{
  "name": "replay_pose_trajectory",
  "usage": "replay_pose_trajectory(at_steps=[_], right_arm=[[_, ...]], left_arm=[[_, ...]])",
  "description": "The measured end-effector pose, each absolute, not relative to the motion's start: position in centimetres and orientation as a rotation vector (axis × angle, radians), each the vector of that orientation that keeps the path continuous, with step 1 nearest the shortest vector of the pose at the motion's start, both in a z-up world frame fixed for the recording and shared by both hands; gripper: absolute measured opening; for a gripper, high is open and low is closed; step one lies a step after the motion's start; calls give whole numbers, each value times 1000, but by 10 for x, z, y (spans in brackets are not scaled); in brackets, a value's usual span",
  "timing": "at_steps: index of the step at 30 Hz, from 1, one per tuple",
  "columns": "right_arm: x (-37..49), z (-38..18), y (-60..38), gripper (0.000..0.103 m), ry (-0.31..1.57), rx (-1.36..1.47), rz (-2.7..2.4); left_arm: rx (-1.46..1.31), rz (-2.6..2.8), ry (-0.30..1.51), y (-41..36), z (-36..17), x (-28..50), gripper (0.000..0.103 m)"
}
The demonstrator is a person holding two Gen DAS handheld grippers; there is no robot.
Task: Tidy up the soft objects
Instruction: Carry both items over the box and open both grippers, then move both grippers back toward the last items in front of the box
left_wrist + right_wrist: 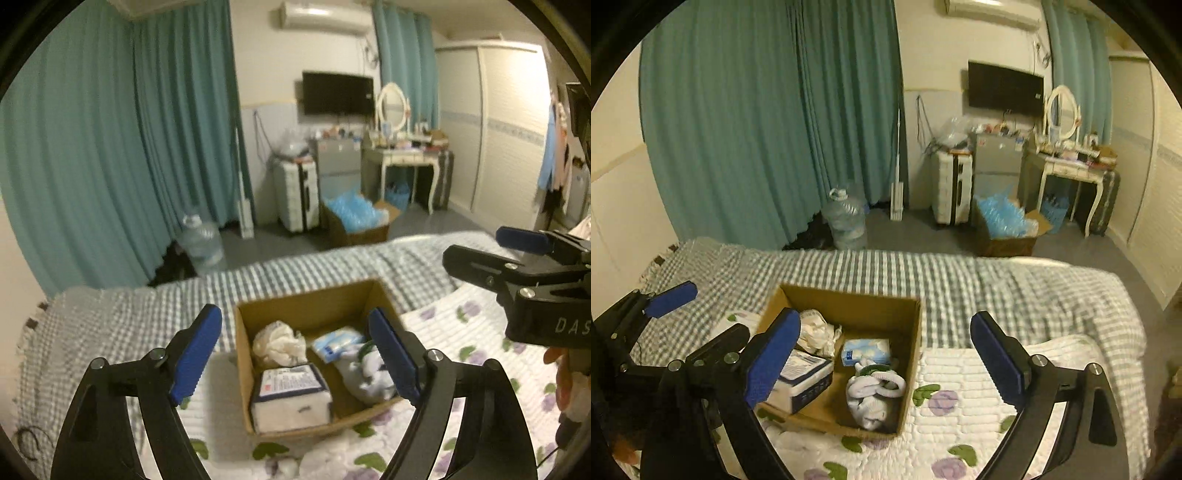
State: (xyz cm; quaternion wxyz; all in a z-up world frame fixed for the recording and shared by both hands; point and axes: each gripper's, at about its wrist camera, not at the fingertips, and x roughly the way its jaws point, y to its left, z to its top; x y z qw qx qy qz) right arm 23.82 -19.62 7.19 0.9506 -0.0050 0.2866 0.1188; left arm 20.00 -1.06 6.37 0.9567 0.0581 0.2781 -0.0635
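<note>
An open cardboard box (376,291) (912,332) sits on the bed. Inside lie a crumpled cream cloth (279,341) (816,328), a blue-white tissue pack (338,341) (866,350), a white-and-blue wrapped pack (291,395) (801,380) and a grey-white plush toy (369,373) (875,395). My left gripper (299,354) is open and empty above the box's near side; it also shows in the right wrist view (701,314). My right gripper (886,362) is open and empty over the box; it shows at the right of the left wrist view (484,247).
The bed carries a grey checked blanket (129,317) (997,288) and a white quilt with purple flowers (480,347) (960,406). Beyond the bed are teal curtains (110,147), a water jug (846,218), a floor box of blue bags (1008,225), a suitcase, a dressing table.
</note>
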Motion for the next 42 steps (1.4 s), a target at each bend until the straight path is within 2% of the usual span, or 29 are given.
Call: replay_pose_trajectory(at_steps=[3,10,18,26,42], right_arm=[[204,103,-204,96,539,-12,218],[133,138,-210,99,487,-21,221],[75,134,-198,101,463,-57,256],[73,75,-169,101,526,-105,251],[144,-49,-125,101,745,-87,273]], left_arm=[[114,-133,527,-11,90,171,92],[80,-137,472,-4,126,110,93],[99,-114,458,11,124,68,94],[99,-101,495,31,81,55,94],[96,-78,637,71,-39,118,94]])
